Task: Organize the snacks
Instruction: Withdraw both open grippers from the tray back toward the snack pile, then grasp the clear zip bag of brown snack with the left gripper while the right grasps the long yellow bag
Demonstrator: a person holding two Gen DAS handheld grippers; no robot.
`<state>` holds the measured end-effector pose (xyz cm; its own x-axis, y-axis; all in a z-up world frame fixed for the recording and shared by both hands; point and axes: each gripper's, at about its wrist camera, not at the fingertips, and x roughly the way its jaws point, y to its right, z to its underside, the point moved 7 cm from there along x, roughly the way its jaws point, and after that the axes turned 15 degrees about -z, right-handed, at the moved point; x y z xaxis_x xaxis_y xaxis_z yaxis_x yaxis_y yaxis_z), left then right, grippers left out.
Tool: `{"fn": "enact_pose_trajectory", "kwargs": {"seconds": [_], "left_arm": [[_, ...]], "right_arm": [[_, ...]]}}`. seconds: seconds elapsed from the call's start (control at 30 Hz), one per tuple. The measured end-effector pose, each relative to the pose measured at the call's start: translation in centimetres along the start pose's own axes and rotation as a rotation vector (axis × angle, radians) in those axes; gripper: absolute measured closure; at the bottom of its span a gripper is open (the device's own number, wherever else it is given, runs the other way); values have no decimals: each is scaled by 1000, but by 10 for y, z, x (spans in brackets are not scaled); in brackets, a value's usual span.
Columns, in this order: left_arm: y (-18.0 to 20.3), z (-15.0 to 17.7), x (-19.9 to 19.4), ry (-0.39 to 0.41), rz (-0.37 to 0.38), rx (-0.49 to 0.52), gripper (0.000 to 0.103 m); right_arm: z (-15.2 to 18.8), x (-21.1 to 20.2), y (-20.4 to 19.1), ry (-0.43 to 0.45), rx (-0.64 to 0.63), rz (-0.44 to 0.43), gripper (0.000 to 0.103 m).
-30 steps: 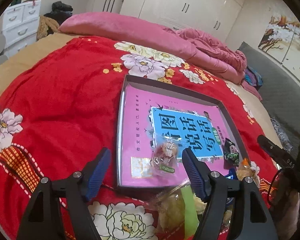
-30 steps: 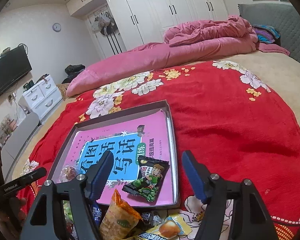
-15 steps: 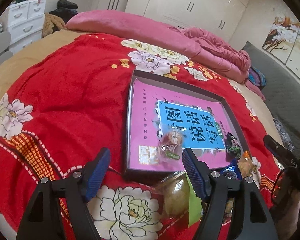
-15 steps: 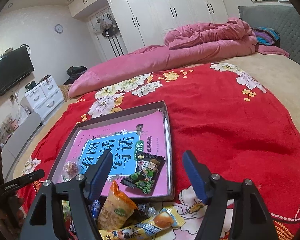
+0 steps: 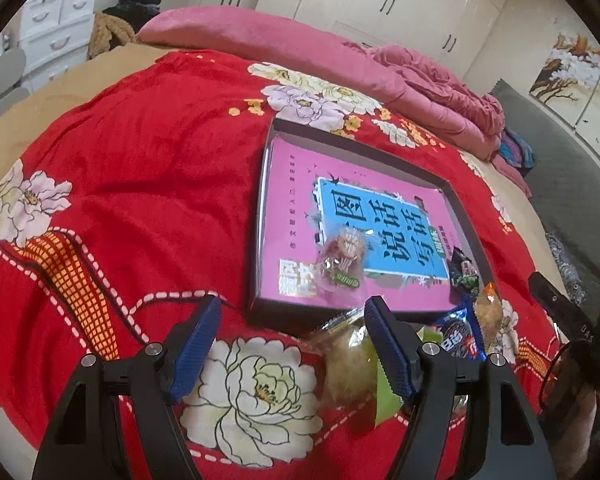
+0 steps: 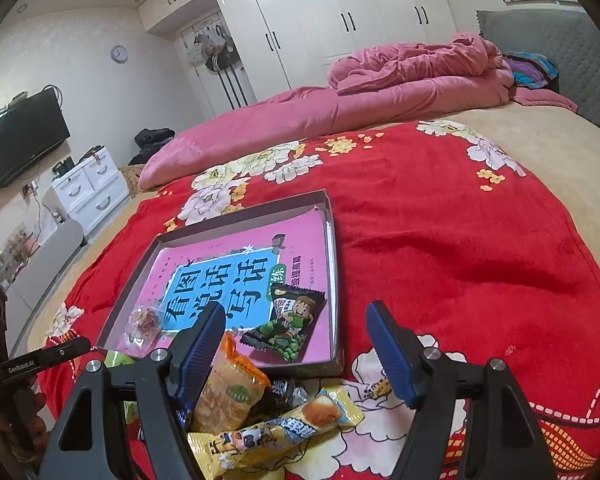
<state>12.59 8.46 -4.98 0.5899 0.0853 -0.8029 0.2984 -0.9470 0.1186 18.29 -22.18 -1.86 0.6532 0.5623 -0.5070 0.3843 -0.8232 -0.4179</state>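
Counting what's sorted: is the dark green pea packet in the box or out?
In: the pea packet lies inside the box, on the pink book.

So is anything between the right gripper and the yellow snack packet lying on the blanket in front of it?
Nothing visible. The right gripper stands open and empty, and the yellow packet lies exposed below it, atop the loose pile beside the orange packet, outside the tray.
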Motion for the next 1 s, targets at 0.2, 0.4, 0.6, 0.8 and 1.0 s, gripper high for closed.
{"fn": "enact_pose_trajectory", "kwargs": {"seconds": [0.2,0.4,0.6,0.8,1.0], "left_arm": [[-4,11,3,-38,10,-9,27],[2,20,5,-72,25,14,27],[9,27,9,-91,12,50,27],[12,30,13,-110,18,58,27],[16,31,15,-120,22,59,28]], "right_arm": [[7,-4,-3,-11,-13,-1,30],[11,-9,-4,-7,-9,-4,30],[16,-10,-9,-13,-14,-5,30],[23,-12,-11,-26,-14,-2,30],[32,-16,-10,-44,2,14,30]]}}
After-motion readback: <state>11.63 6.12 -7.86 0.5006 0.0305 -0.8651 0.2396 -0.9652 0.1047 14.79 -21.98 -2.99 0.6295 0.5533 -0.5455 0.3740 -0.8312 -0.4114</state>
